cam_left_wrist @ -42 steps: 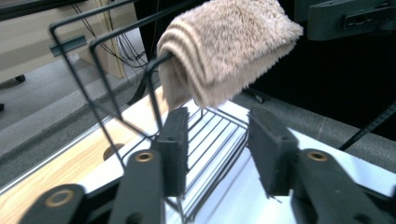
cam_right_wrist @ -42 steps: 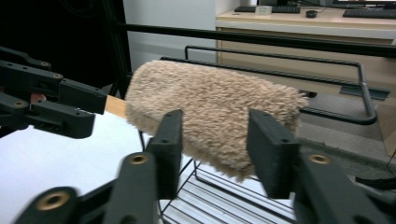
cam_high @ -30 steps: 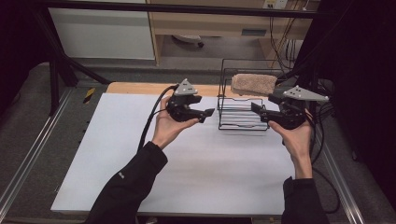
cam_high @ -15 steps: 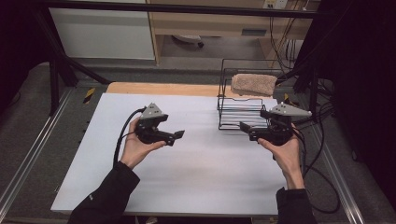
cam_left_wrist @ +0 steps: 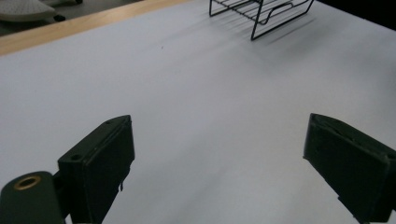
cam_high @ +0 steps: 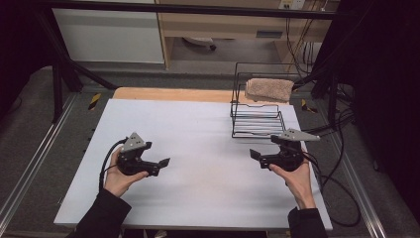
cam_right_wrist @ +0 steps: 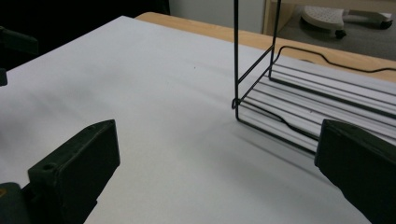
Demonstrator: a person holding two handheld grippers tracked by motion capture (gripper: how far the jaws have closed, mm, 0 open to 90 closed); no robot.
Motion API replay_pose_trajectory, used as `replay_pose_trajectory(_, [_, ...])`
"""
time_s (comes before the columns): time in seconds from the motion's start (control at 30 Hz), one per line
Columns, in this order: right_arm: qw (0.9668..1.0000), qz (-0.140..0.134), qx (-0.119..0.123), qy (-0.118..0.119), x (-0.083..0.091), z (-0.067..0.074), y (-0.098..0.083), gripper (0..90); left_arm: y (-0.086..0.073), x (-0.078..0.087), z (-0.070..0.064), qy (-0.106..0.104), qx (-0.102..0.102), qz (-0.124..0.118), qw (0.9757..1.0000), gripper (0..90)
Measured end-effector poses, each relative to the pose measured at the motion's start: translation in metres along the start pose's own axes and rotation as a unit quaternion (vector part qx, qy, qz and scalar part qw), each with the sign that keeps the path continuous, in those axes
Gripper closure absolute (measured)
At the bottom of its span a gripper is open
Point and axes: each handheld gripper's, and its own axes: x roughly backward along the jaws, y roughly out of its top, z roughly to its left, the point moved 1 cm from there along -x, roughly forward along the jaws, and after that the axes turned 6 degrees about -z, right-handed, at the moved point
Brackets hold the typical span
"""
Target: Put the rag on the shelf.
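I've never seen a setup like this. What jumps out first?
Two hands reach in from the near edge of a white table, each holding a black gripper with jaws wide apart and nothing between them: the left gripper and the right gripper. At the far right stands a black wire rack with a beige towel on its upper tier.

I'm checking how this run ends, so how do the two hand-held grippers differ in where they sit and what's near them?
The left hand-held gripper sits over bare white table, far from the wire rack; the right hand-held gripper sits just in front of that rack. The left points toward the table's right side, the right toward its left, so they face each other. Shared: both have just been opening, jaws wide, nothing between them.
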Motion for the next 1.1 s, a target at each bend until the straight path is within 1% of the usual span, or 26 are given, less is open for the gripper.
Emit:
replay_pose_trajectory(0.1, [0.9999, 0.011, 0.004, 0.008, -0.002, 0.000, -0.011, 0.6, -0.014, 0.006, 0.005, 0.004, 0.009, 0.004, 0.9999, 8.6])
replay_pose_trajectory(0.2, [0.9996, 0.025, 0.009, 0.013, -0.004, 0.001, -0.024, 0.6, -0.028, 0.011, 0.010, 0.009, 0.013, 0.007, 0.9998, 8.8])
replay_pose_trajectory(0.33, [0.9990, 0.038, 0.010, 0.022, -0.005, 0.000, -0.041, 0.6, -0.042, 0.017, 0.015, 0.013, 0.018, 0.010, 0.9997, 8.8])
replay_pose_trajectory(0.4, [0.9988, 0.044, 0.003, 0.023, -0.004, -0.001, -0.048, 0.6, -0.047, 0.020, 0.018, 0.015, 0.017, 0.012, 0.9997, 8.8])
replay_pose_trajectory(0.47, [0.9985, 0.048, 0.003, 0.024, -0.004, -0.003, -0.057, 0.6, -0.053, 0.022, 0.019, 0.016, 0.015, 0.012, 0.9997, 8.8])
replay_pose_trajectory(0.6, [0.9980, 0.058, -0.004, 0.027, 0.001, -0.007, -0.072, 0.6, -0.061, 0.026, 0.021, 0.016, 0.012, 0.021, 0.9996, 8.9])
replay_pose_trajectory(0.63, [0.9979, 0.058, -0.002, 0.026, 0.002, -0.008, -0.076, 0.7, -0.064, 0.027, 0.021, 0.016, 0.010, 0.023, 0.9996, 8.9])
replay_pose_trajectory(0.7, [0.9976, 0.063, -0.009, 0.027, 0.004, -0.009, -0.082, 0.6, -0.068, 0.028, 0.022, 0.015, 0.012, 0.027, 0.9995, 8.9])
replay_pose_trajectory(0.73, [0.9977, 0.062, -0.008, 0.025, 0.005, -0.010, -0.085, 0.7, -0.070, 0.029, 0.023, 0.014, 0.011, 0.029, 0.9994, 8.9])
replay_pose_trajectory(0.8, [0.9975, 0.065, -0.016, 0.025, 0.008, -0.012, -0.092, 0.6, -0.072, 0.030, 0.024, 0.014, 0.015, 0.029, 0.9994, 8.9])
replay_pose_trajectory(0.83, [0.9973, 0.065, -0.021, 0.025, 0.009, -0.012, -0.094, 0.6, -0.073, 0.030, 0.024, 0.014, 0.017, 0.029, 0.9993, 8.9])
replay_pose_trajectory(0.97, [0.9973, 0.069, -0.011, 0.022, 0.011, -0.012, -0.099, 0.7, -0.077, 0.031, 0.025, 0.013, 0.017, 0.031, 0.9993, 8.9])
replay_pose_trajectory(1.1, [0.9973, 0.070, -0.011, 0.020, 0.012, -0.013, -0.099, 0.7, -0.080, 0.031, 0.024, 0.012, 0.018, 0.037, 0.9991, 8.9])
